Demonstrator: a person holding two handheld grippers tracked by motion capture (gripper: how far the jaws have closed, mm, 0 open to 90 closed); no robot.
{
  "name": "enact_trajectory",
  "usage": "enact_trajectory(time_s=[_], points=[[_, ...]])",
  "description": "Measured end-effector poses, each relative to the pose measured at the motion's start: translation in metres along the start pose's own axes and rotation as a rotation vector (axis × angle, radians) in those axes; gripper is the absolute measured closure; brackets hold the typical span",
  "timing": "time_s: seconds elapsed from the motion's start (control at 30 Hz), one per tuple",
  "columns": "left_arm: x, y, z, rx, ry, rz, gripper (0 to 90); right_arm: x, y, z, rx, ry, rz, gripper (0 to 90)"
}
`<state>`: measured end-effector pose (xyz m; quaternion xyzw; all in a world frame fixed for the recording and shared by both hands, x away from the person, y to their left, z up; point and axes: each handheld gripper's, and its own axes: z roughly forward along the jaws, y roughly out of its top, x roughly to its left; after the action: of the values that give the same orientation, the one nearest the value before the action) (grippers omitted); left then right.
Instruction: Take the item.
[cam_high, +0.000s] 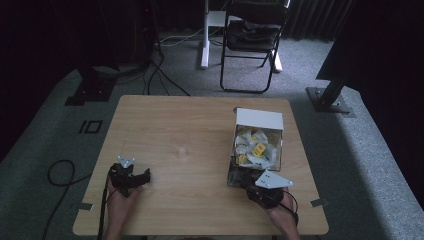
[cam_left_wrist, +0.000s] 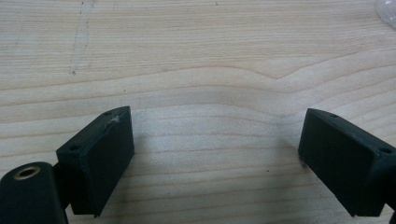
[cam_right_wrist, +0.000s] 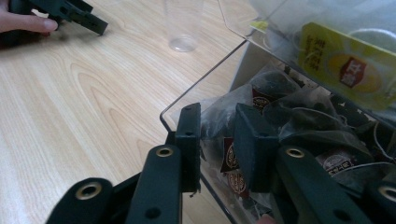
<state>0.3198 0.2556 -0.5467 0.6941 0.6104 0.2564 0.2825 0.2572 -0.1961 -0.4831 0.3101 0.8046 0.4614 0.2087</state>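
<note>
At the near right corner of the tabletop (cam_high: 200, 210), the right claw (cam_right_wrist: 217, 144) reaches into the near end of the clear box (cam_high: 256, 150) of tea bags. One jaw stands outside the near wall and one inside, with a narrow gap; they seem to hold nothing yet. A dark tea bag (cam_right_wrist: 275, 88) lies just behind. I judge this is the picking step; next the claw must go deeper and close on one bag. Near the left corner, the left claw (cam_left_wrist: 215, 154) rests wide open and empty. Farther in the middle stands a clear cup (cam_right_wrist: 183, 25).

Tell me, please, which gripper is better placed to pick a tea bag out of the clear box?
The right gripper, I'd say. Its jaws already straddle the near wall of the clear box, with dark tea bags just behind. The left gripper rests open on bare table, well away.
</note>
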Motion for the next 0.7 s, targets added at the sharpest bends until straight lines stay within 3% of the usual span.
enact_trajectory(time_s=[0.13,0.7], points=[[0.0000,0.0000,0.0000,0.000,0.000,0.000,11.1,0.0014,0.0005,0.0017,0.015,-0.017,-0.005,89.2],[0.0000,0.0000,0.0000,0.000,0.000,0.000,11.1,0.0051,0.0073,-0.0053,-0.006,-0.050,-0.022,90.0]])
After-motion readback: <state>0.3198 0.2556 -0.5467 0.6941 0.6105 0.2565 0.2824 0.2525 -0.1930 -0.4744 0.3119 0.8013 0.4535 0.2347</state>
